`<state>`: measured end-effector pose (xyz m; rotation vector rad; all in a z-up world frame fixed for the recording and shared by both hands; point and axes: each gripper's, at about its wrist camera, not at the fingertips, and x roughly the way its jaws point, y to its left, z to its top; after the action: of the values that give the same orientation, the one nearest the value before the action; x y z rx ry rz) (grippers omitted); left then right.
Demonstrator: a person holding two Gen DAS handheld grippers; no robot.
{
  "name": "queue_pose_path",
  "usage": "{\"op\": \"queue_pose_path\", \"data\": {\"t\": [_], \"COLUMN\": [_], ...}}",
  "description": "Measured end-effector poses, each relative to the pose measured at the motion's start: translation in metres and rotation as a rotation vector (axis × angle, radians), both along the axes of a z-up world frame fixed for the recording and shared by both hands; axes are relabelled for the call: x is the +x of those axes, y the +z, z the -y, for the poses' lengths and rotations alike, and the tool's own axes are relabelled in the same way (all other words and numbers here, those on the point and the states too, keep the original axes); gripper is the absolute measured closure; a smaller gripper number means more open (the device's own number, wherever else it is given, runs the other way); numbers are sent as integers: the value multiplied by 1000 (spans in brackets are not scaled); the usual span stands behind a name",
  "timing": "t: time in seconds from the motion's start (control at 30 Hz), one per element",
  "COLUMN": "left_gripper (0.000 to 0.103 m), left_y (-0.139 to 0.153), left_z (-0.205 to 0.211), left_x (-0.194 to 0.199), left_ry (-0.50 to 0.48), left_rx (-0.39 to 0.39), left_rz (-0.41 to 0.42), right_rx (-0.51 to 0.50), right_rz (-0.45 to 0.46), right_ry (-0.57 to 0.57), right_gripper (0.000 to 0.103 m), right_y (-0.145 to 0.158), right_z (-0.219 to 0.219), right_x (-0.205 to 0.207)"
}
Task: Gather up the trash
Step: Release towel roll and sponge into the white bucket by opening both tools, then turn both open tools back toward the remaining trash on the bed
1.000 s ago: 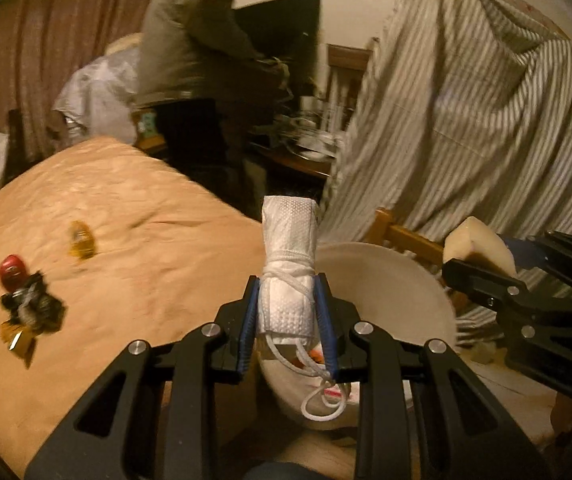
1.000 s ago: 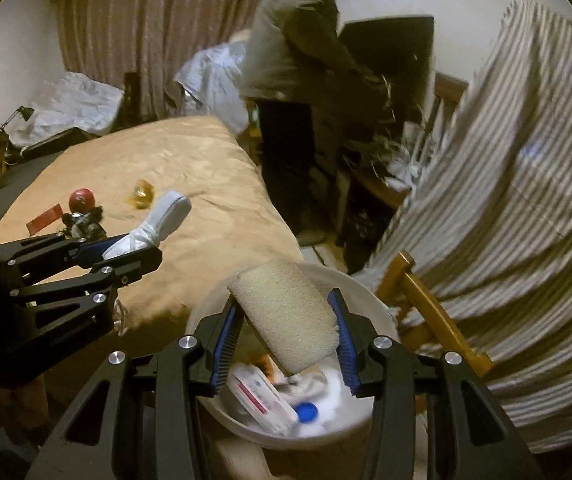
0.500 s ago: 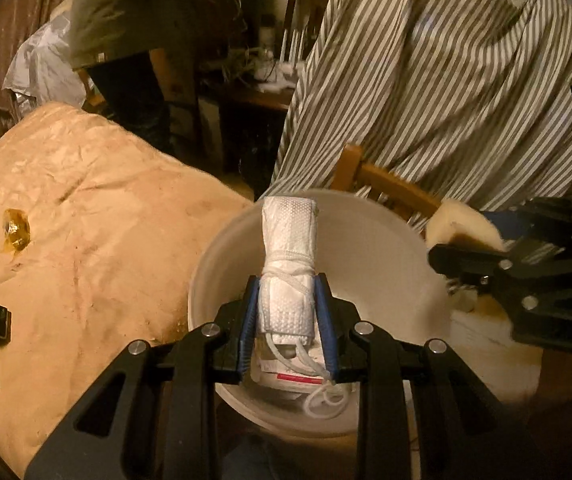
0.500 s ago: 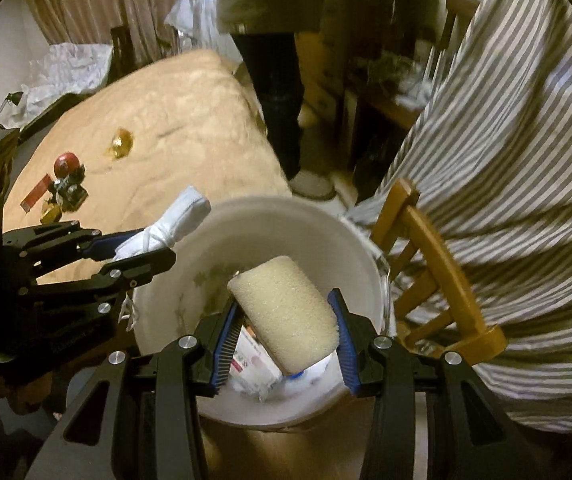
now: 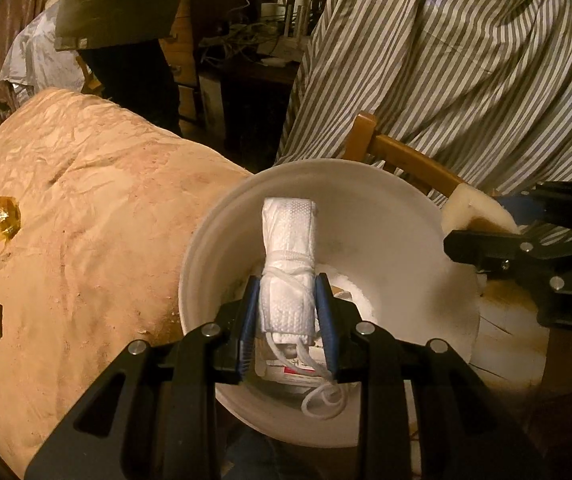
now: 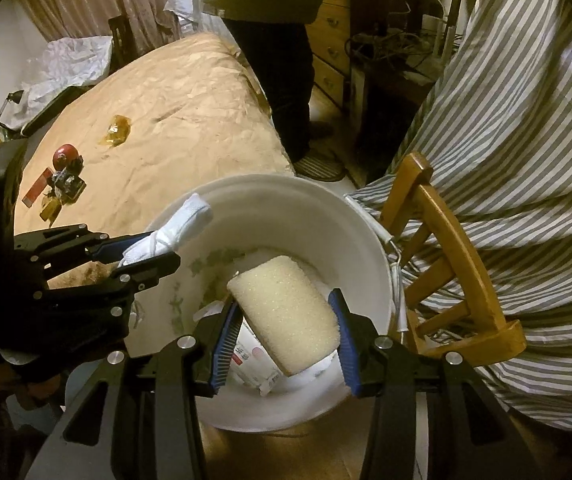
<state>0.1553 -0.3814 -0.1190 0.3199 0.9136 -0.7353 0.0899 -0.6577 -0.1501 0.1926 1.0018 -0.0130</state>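
Both my grippers hang over the white bucket [image 6: 365, 240]. Left gripper [image 5: 287, 312] jaws, just easing apart, grasp the rolled mask [image 5: 289, 264]; right gripper [image 6: 284, 340] jaws, also loosening, hug the sponge [image 6: 284, 316]. Wooden chair [image 6: 453, 240] crowds the rim. Wrappers [image 6: 60, 184] litter the bed [image 6: 174, 92].

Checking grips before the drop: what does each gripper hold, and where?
Left gripper: rolled white mask, by its lower end. Right gripper: foam sponge, across its sides.

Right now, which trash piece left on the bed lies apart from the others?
The gold wrapper; the red ball and remaining scraps sit clustered together.
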Motion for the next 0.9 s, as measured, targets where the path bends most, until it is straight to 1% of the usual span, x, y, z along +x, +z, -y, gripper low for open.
{"op": "queue_pose_path", "data": {"t": [0.03, 0.07, 0.1, 0.13, 0.27, 0.37, 0.43, 0.53, 0.67, 0.73, 0.8, 0.87, 0.9], "left_gripper": [60, 49, 33, 31, 31, 31, 31, 31, 31, 31, 31, 31, 31], "left_y": [0, 0, 1, 2, 2, 0, -1, 2, 8, 10, 8, 6, 3], "left_z": [0, -2, -4, -6, -14, -21, -31, -54, -92, -123, -153, -179, -200], "left_x": [0, -1, -1, 0, 5, 6, 6, 5, 3, 4, 6, 8, 10], "left_ry": [-5, -9, -1, 6, 22, 27, 40, 64, 100, 150, 198, 245, 284], "left_rx": [1, 1, 1, 0, -8, -8, -8, -20, -34, -43, -47, -49, -45], "left_rz": [-2, 1, 17, 30, 16, 12, 17, 38, 79, 100, 104, 104, 104], "right_rx": [7, 11, 12, 17, 24, 28, 34, 38, 37, 31, 43, 43, 48], "right_rz": [1, 4, 11, 15, 27, 55, 82, 146, 246, 277, 295, 305, 308], "right_ry": [4, 2, 3, 6, 10, 16, 27, 65, 185, 252, 309, 365, 397], "right_gripper": [53, 47, 43, 43, 43, 43, 42, 40, 29, 25, 20, 18, 17], "right_y": [-1, -1, -2, -2, 0, 5, 12, 26, 45, 50, 51, 51, 50], "right_z": [-1, -2, -3, -5, -9, -13, -20, -42, -100, -133, -163, -192, -208], "right_x": [1, 1, 1, 1, 0, -5, -11, -23, -39, -44, -45, -43, -42]}}
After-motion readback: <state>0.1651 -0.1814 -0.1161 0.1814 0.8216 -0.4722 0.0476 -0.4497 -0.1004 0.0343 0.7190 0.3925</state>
